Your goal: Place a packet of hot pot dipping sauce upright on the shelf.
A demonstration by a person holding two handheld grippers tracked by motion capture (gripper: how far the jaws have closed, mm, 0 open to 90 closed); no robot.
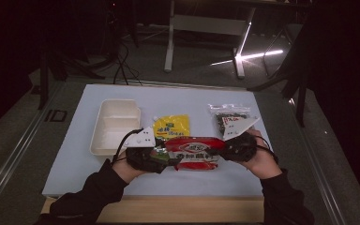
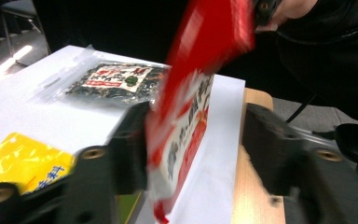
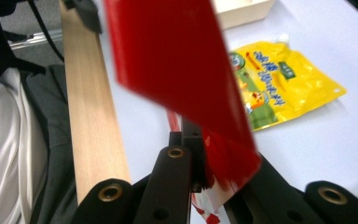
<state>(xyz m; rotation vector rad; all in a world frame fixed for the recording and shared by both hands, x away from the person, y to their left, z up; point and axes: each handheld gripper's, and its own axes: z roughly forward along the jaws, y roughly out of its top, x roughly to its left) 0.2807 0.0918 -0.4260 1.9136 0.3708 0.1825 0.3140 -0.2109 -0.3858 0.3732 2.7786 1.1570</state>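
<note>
Basically, white table top holds everything. White two-compartment tray at far left, open side up, probably meant to receive contents. Red packet lifted off table near front edge, stretched end to end between both grippers; looks like setup for tearing or steadying. Dark packet far right, yellow pouch between tray and it, both lying flat. Right gripper clamped on red packet end. Left gripper jaws apart, packet resting against one jaw only.

right tongs clamped on red packet; yellow pouch beyond on white table; wooden edge alongside
</note>
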